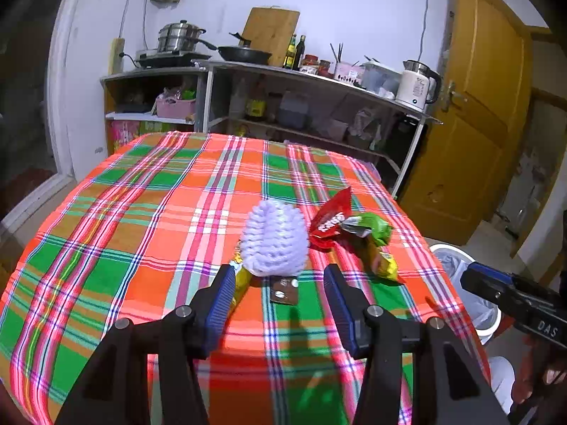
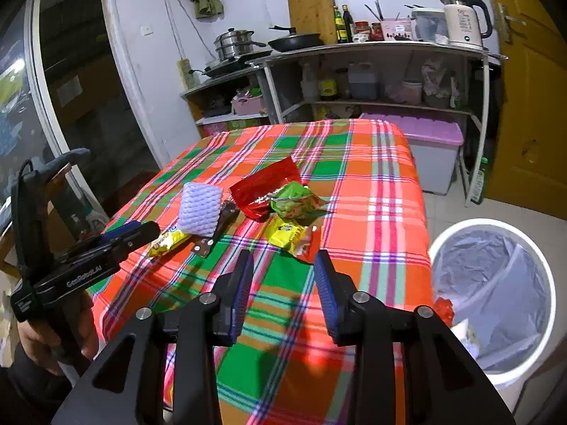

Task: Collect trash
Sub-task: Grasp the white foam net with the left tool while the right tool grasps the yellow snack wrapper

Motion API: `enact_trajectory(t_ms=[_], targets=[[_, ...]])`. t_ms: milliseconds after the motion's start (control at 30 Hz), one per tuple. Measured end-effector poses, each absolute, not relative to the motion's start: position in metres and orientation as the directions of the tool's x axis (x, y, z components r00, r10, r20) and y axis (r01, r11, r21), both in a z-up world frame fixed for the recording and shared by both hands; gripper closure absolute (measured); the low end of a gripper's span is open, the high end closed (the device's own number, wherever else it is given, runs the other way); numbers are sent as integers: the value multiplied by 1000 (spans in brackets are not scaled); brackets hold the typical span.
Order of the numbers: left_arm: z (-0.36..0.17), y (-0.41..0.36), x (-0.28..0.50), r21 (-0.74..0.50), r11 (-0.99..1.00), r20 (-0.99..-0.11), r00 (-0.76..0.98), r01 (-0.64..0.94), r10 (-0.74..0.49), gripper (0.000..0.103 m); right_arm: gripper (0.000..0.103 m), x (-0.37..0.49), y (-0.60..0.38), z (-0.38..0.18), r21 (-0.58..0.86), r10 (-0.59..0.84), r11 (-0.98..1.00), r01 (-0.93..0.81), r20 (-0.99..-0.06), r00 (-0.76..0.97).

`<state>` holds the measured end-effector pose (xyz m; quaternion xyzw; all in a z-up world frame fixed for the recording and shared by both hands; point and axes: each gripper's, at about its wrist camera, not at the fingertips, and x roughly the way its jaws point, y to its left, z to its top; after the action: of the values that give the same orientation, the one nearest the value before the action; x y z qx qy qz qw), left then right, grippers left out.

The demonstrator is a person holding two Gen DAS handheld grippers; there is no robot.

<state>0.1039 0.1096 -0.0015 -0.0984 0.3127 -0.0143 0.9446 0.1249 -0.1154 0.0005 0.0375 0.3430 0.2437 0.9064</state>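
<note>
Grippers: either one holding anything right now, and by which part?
Nothing is held. The left gripper is open just short of the white foam net; the right gripper is open above the tablecloth, near the yellow wrapper.

"GenRobot.AI" on the left claw (image 2: 117,239) body, "DAS" on the right claw (image 1: 476,278) body
</note>
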Motion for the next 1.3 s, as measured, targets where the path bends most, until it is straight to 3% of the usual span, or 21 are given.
enact_trajectory(t_ms=[67, 533, 1000, 1100, 1300], targets=[[-5, 114, 112, -198, 979, -596, 798, -41, -87, 50, 52, 129, -110, -2, 233, 470, 876, -422, -608, 640], [-32, 130, 171, -263, 964, -648, 747, -36, -148, 45, 52, 168, -83, -25, 209, 449, 880, -426, -659, 603], [-34, 117, 191, -244, 969, -647, 740, 26, -182, 43, 54, 196, -68, -45, 214, 434, 883, -419, -714, 550], [-33, 110, 190, -220, 974, -642, 745, 47, -181, 54, 66, 198, -69, -47, 216, 432, 884, -415, -717, 547], [-33, 102, 187, -198, 978, -639, 748, 63, -178, 70, 73, 196, -71, -47, 220, 438, 881, -420, -715, 545]])
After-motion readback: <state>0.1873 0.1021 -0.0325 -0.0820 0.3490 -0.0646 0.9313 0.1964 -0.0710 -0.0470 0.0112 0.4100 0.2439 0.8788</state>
